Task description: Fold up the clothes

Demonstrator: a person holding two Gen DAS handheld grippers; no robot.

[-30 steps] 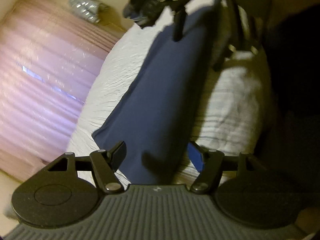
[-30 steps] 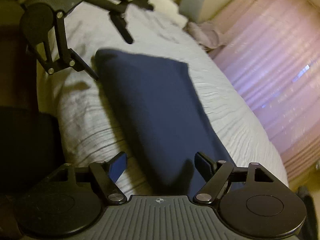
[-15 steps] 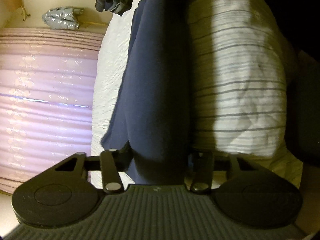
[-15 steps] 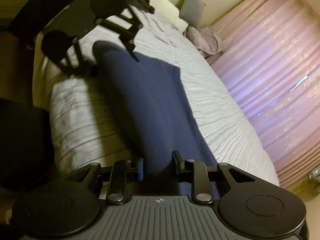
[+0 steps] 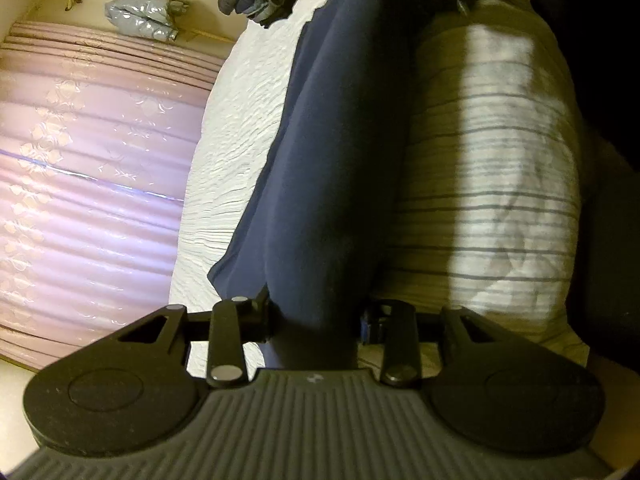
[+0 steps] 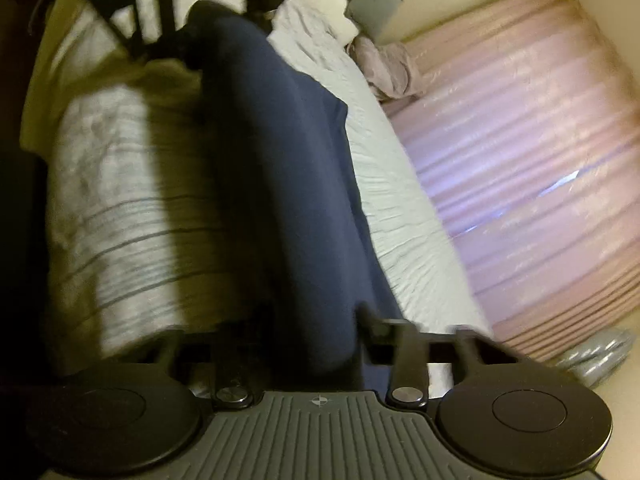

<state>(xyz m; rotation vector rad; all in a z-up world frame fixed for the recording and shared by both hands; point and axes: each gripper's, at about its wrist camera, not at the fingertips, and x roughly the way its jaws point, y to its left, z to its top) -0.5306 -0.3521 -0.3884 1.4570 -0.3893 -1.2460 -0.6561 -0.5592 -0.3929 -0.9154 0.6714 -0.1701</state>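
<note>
Nearest the lens in the left wrist view, the black 2-finger left gripper [image 5: 316, 316] is pinching one end of the long navy-blue folded cloth garment [image 5: 320, 168], its fingers pressed against the bunched fabric from both sides. In the right wrist view, the black 2-finger right gripper [image 6: 316, 336] is clamping the opposite end of the same navy-blue garment [image 6: 288, 168], its jaws closing on the fabric; this view is blurred. The garment is stretching as a narrow band between the 2 grippers, running lengthwise over the white textured bedspread [image 5: 236, 152], and whether its middle is touching the bed cannot be told. Beside the garment, toward the dark edge of the room, a pale grey-striped blanket [image 5: 500, 184] is lying on the bed, partly in shadow. Farther off in the right wrist view, the opposite gripper is showing at the garment's far end in front of a white pillow [image 6: 320, 4] and a crumpled lilac cloth [image 6: 388, 68]. Farthest away, a pink pleated curtain [image 5: 88, 184] is hanging along the wall, with a silvery-grey padded bundle [image 5: 144, 16] resting at its end.
</note>
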